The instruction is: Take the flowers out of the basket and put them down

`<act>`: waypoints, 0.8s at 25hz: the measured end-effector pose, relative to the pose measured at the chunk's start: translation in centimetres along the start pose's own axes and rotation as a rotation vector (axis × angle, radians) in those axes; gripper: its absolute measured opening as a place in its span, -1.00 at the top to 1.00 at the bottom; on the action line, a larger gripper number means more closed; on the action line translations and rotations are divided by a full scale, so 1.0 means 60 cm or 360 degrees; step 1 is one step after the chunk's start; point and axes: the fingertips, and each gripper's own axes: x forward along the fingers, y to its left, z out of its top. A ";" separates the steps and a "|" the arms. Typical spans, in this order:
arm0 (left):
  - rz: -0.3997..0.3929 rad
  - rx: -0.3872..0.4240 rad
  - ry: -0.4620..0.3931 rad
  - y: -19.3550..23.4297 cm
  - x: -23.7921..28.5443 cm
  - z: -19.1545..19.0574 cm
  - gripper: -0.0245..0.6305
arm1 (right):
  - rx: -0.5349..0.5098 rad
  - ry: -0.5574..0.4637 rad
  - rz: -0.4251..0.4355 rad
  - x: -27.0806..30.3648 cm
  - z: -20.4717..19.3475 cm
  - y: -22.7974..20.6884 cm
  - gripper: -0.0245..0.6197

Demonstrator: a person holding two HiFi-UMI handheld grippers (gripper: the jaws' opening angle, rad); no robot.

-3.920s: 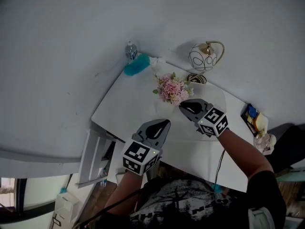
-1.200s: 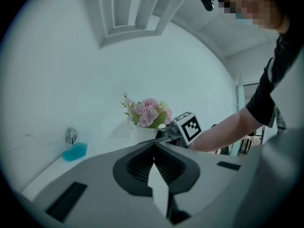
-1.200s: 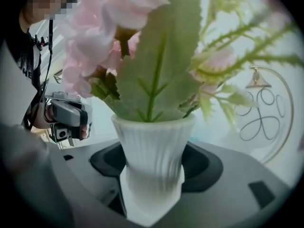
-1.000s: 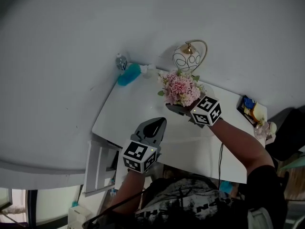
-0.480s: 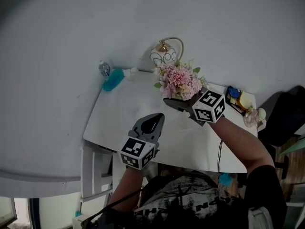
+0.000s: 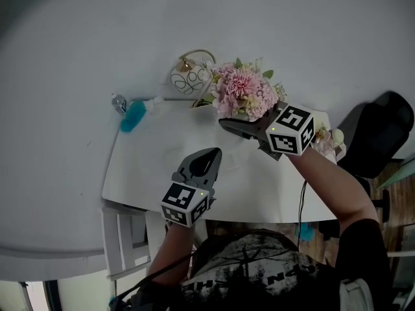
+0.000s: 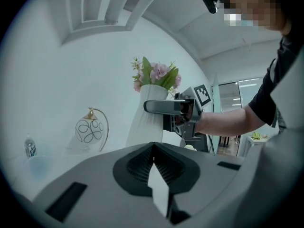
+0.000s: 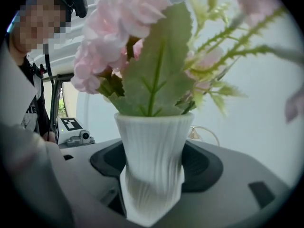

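A bunch of pink flowers (image 6: 245,96) with green leaves stands in a white ribbed vase (image 8: 153,160). My right gripper (image 6: 230,125) is shut on the vase's narrow lower part and holds it upright in the air, above the far edge of the white table (image 6: 155,154). In the left gripper view the vase (image 7: 152,120) and the flowers (image 7: 156,75) hang ahead, with the right gripper (image 7: 166,107) clamped across them. My left gripper (image 6: 206,157) hovers over the table's near middle, shut, with nothing held. No basket shows clearly.
A white globe ornament on a gold arch (image 6: 190,76) stands at the table's far edge against the wall. A blue duster (image 6: 133,115) and a small bottle (image 6: 118,101) lie at the far left corner. A black chair (image 6: 379,135) is at the right.
The right gripper closed on the vase of flowers and lifted it off the table, carrying it up and to the right. The left gripper has hardly moved.
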 end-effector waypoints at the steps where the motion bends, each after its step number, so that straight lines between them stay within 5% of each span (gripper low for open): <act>1: -0.0016 0.0004 -0.0002 -0.009 0.007 0.002 0.88 | -0.0004 -0.0009 -0.0012 -0.013 0.007 -0.003 -0.13; 8: -0.0101 0.0053 -0.0007 -0.108 0.057 0.020 0.88 | -0.0037 -0.0060 -0.0089 -0.136 0.036 -0.012 -0.13; 20: -0.0256 0.0035 0.0032 -0.145 0.121 -0.001 0.88 | -0.0012 0.0070 -0.0280 -0.208 -0.058 -0.061 -0.13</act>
